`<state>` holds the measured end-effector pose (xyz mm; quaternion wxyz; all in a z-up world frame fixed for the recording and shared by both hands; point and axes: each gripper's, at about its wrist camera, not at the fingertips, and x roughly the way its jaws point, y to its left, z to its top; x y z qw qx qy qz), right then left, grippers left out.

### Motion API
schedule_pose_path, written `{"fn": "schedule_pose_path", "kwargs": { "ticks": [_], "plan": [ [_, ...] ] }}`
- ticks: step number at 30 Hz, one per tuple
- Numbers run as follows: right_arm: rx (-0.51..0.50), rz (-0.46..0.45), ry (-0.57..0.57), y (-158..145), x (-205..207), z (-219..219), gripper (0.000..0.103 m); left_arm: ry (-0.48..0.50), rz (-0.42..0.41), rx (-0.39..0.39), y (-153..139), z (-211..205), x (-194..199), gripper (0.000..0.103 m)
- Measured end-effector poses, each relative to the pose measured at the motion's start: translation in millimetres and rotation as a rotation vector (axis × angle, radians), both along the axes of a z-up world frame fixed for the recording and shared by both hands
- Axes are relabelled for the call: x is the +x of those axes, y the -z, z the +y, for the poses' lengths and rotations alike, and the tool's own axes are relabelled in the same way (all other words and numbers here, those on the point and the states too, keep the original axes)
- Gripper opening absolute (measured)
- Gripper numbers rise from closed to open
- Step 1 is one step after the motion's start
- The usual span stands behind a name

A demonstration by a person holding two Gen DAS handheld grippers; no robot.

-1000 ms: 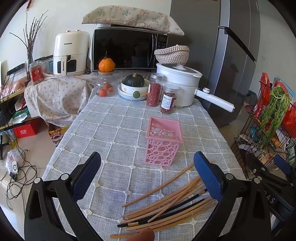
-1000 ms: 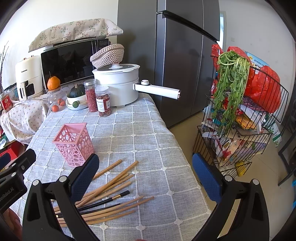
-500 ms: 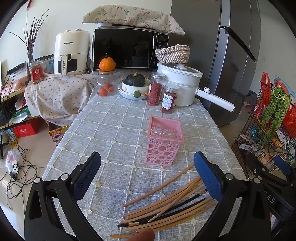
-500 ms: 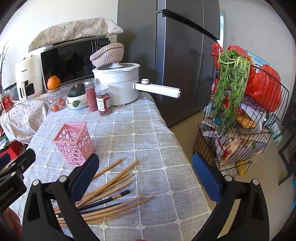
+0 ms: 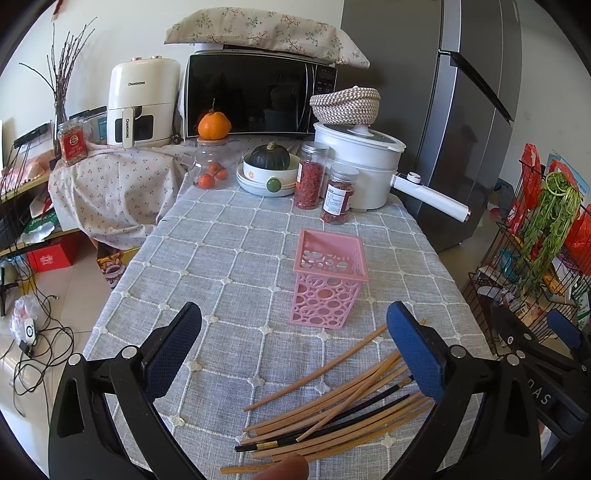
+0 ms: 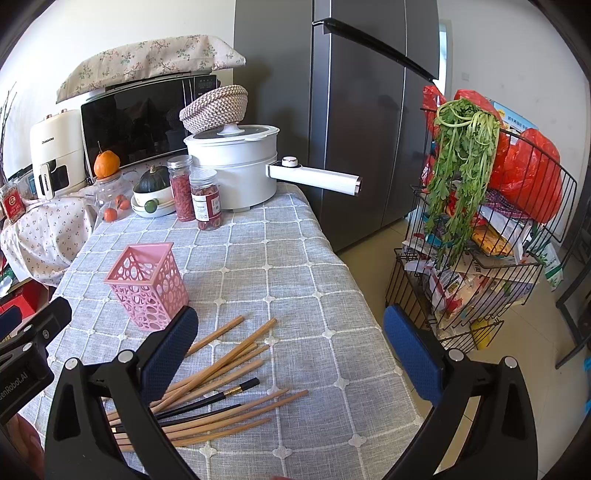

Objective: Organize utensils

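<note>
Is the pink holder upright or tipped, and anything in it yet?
Upright, empty: pink holder stands on its base, mouth up; chopsticks all lie on the tablecloth.

Daylight fills a kitchen with pale walls [image 5: 110, 33] and a tiled floor [image 6: 373, 258]. A tall grey refrigerator [image 6: 354, 122] stands at the far right of the tabletop [image 5: 229, 236] (grey checked cloth). A black microwave [image 5: 255, 96] sits against the wall, and a wire rack [image 6: 491, 266] crowds the right side.
</note>
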<state>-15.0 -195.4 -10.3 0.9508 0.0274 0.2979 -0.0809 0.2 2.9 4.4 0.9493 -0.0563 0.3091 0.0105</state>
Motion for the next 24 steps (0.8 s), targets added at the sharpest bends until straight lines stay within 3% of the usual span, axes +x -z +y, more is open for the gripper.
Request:
{"fn": "schedule_pose_path", "kwargs": {
  "ticks": [7,11,15,19,23,24],
  "plan": [
    [0.002,0.010,0.011,1,2,-2,0.098,0.019,0.032,-0.003,7,-1,2,0.096],
    [0.059,0.022,0.061,-1,3,-19,0.098,0.102,0.162,0.012,22,-8,19,0.096],
    [0.243,0.044,0.150,-4,3,-63,0.098,0.215,0.282,-0.011,28,-24,39,0.096],
    [0.430,0.079,0.186,-1,5,-104,0.098,0.391,0.445,0.073,34,-72,67,0.096],
    [0.452,0.096,0.186,2,6,-115,0.098,0.488,0.520,0.062,36,-118,98,0.095],
    [0.442,0.105,0.184,3,7,-115,0.098,0.498,0.542,0.064,38,-126,107,0.089]
  ]
}}
